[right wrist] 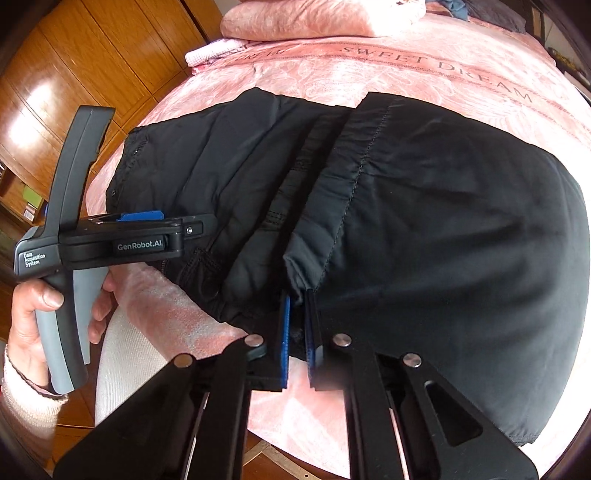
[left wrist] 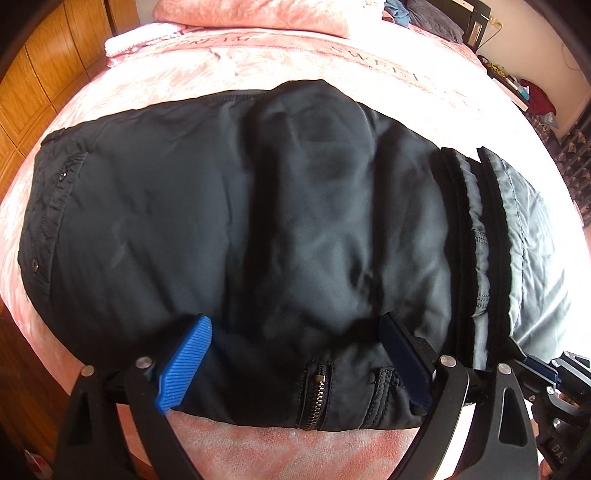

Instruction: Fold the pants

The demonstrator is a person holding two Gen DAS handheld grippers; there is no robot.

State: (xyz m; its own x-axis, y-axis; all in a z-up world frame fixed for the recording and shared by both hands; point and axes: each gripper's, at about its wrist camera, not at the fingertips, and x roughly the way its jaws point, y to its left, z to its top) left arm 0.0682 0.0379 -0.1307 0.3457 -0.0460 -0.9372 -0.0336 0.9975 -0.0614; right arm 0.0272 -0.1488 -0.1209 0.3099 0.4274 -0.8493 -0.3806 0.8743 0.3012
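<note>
Black pants lie folded across the pink bed cover, zipper at the near edge and leg hems to the right. My left gripper stands open over the zipper end, its blue pads wide apart on the fabric. In the right wrist view my right gripper is shut on a near corner of the pants, by the stitched hem. A hand holds the left gripper's handle at the left.
A pink pillow and a folded white cloth lie at the head of the bed. Wooden wardrobe doors stand to the left. A cluttered shelf is at the far right. The bed's near edge is just below the grippers.
</note>
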